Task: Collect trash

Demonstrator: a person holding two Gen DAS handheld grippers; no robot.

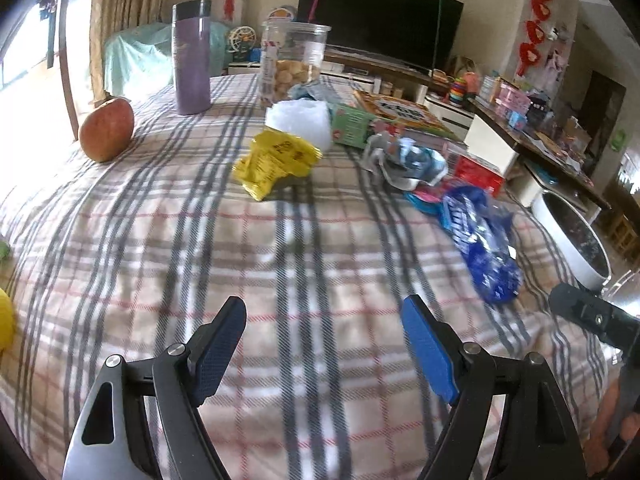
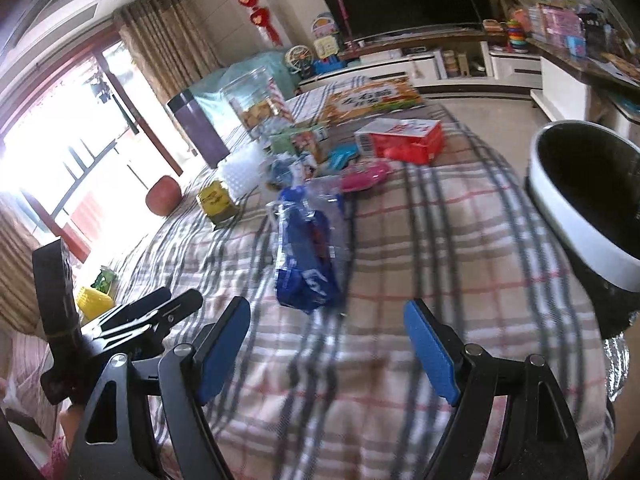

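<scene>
Plaid tablecloth (image 1: 200,264) under two wide-open, empty hand-held grippers (image 1: 324,320) (image 2: 328,322).

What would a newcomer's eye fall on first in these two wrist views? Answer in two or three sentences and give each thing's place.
The crumpled blue wrapper lies on the plaid tablecloth just ahead of the open right gripper. Farther back, a yellow wrapper lies mid-table ahead of the open left gripper, with a red apple at the left edge. A white-rimmed bin stands off the table's right side.
</scene>
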